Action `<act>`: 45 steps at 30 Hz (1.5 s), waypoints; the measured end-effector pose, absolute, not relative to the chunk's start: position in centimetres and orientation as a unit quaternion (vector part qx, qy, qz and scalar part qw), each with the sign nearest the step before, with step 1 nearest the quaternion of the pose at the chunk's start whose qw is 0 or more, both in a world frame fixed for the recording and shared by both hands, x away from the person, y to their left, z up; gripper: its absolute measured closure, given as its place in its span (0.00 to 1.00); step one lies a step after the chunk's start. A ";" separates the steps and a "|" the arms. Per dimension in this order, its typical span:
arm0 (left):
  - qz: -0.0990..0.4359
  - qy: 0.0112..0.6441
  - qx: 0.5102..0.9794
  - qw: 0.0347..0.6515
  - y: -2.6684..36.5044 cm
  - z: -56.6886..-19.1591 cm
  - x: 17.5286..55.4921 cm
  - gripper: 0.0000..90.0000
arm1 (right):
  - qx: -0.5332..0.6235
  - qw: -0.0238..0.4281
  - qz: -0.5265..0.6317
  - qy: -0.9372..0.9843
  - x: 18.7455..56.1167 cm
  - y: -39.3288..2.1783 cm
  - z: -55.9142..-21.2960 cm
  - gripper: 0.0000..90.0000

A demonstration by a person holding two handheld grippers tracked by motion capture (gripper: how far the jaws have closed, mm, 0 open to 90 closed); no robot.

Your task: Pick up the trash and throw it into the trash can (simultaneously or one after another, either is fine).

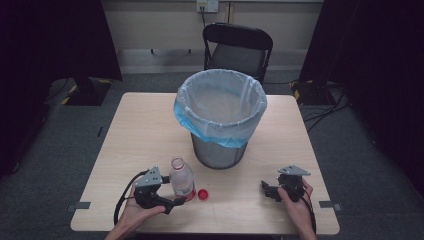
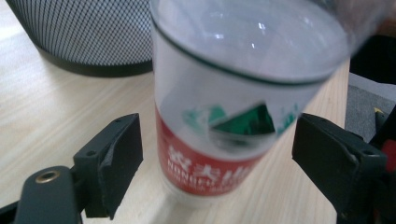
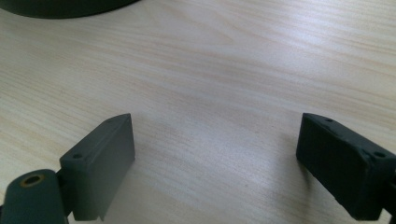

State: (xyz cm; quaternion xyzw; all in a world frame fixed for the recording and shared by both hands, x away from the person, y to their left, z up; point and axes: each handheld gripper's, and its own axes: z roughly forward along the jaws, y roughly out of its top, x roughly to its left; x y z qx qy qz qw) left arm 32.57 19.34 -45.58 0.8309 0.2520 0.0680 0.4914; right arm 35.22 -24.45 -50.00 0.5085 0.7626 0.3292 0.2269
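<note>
One bottle [image 1: 182, 178] was seen standing upright near the front edge of the tabletop [image 1: 145, 130], uncapped, with its red cap [image 1: 202, 194] lying just beside it on the right. The bottle was clear plastic with a red label low on its body, and it looked empty, so it was judged light, thin-walled and likely to dent or slip if squeezed hard. The labelled lower body was judged the best place for a hold, since the film there offers more grip than the smooth shoulder.

The left hand-held gripper [image 2: 217, 154] was set wide around that lower body, a jaw on either side, and a gap was visible between each jaw and the bottle. The right hand-held gripper [image 3: 215, 163] was also spread wide, nothing held, above bare wood well apart from the bottle.

Counted: one bottle, one cap, one lined bin [image 1: 220, 117] behind them, two hand-held grippers, one chair [image 1: 237, 47] beyond the tabletop.
</note>
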 end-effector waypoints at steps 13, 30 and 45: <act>0.080 0.247 0.833 0.489 17.4 -45.8 33.4 0.18 | 0.508 0.227 0.329 0.763 35.2 -24.5 -50.0 0.12; 0.086 0.254 0.828 0.492 17.4 -46.2 33.4 0.32 | 0.508 0.227 0.329 0.763 35.2 -24.4 -50.0 0.12; 0.068 0.273 0.797 0.535 19.1 -45.0 33.6 0.33 | 0.508 0.227 0.329 0.763 35.2 -24.4 -50.0 0.12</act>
